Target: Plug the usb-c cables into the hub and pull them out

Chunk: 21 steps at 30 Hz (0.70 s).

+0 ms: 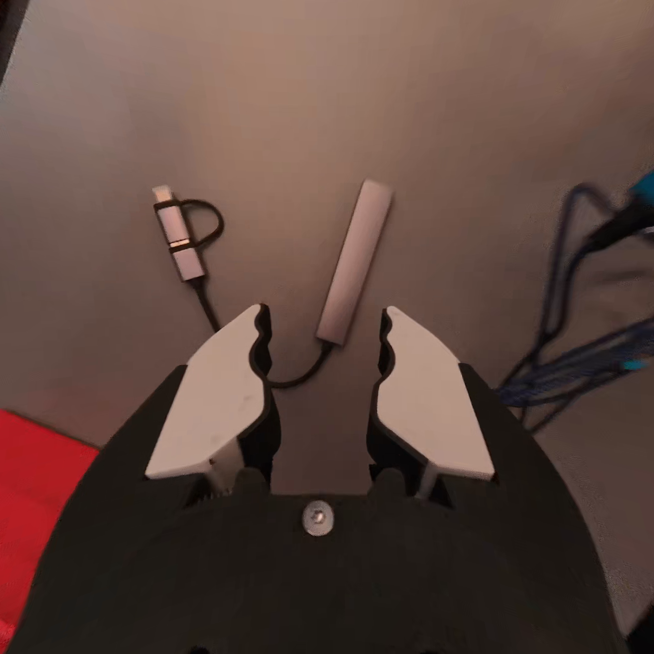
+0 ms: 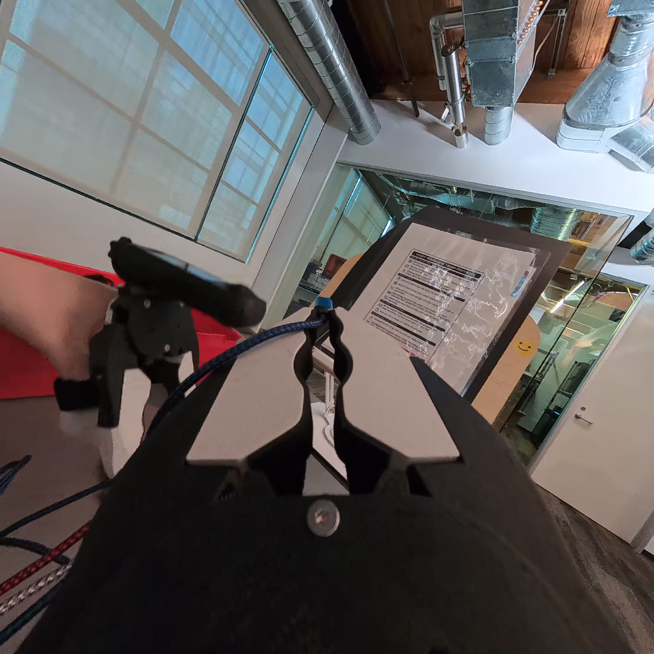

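In the left wrist view a slim grey USB hub (image 1: 355, 263) lies on the grey table (image 1: 318, 106), its black lead curling back to a grey plug with an adapter (image 1: 178, 235) on the left. My left gripper (image 1: 323, 313) is open and empty, hovering just above the hub's near end. In the right wrist view my right gripper (image 2: 323, 313) is shut on a blue braided USB-C cable (image 2: 226, 357) near its blue connector end (image 2: 323, 303), tilted up towards the room. The left gripper (image 2: 141, 332) and a hand also show there at left.
A red bin (image 1: 32, 495) sits at the left, also in the right wrist view (image 2: 21, 368). Blurred blue cables (image 1: 566, 361) lie at the table's right. Red and white braided cables (image 2: 39, 566) lie at lower left. A black stand with a sheet (image 2: 460, 300) stands ahead. One gripper's finger ends stand about 20 centimeters off the other's. The left tips stand about 5 centimeters off the slim grey USB hub (image 1: 355, 263).
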Tool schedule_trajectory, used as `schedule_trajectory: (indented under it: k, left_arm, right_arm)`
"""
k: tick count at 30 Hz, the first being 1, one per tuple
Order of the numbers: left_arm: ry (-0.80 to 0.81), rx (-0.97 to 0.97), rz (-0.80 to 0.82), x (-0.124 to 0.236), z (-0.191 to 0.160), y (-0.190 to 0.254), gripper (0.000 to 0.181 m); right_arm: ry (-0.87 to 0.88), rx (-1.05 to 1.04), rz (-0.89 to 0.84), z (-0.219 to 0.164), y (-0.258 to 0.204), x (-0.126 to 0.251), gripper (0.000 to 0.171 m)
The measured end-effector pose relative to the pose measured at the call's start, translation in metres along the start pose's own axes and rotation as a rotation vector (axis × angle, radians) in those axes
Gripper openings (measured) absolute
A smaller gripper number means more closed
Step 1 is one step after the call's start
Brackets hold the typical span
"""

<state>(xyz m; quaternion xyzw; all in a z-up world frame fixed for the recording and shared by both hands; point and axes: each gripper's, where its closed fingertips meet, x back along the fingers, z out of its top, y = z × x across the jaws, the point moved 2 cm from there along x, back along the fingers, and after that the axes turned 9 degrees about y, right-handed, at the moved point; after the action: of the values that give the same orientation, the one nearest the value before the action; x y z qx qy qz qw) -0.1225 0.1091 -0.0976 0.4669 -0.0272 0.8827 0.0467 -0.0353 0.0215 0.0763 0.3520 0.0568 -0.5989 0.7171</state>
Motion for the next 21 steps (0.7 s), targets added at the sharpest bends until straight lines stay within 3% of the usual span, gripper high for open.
schedule_trajectory:
  k: [3,7,11,18,20,21]
  left_arm:
    - [-0.088,-0.088,0.079,-0.018,-0.013,-0.006,0.057]
    - [-0.152,-0.091,0.059,-0.03,-0.026,-0.008,0.054]
    - [-0.155,-0.009,-0.01,-0.031,-0.03,-0.004,0.053]
    - [-0.09,-0.034,-0.014,-0.033,-0.028,0.004,0.055]
    - [-0.082,-0.042,-0.038,-0.034,-0.026,0.007,0.023]
    - [-0.08,-0.038,-0.037,-0.035,-0.025,0.008,0.023]
  right_arm:
    - [0.0,-0.001,0.0,0.0,-0.001,-0.001,0.007]
    - [0.001,0.009,-0.008,0.001,0.001,0.0,0.007]
    - [0.001,0.006,-0.011,0.002,0.003,-0.001,0.007]
    - [-0.025,0.003,-0.005,-0.005,0.0,-0.002,0.007]
    - [-0.027,0.007,-0.001,-0.005,-0.001,-0.002,0.007]
    - [-0.03,0.007,0.0,-0.005,-0.001,-0.002,0.007]
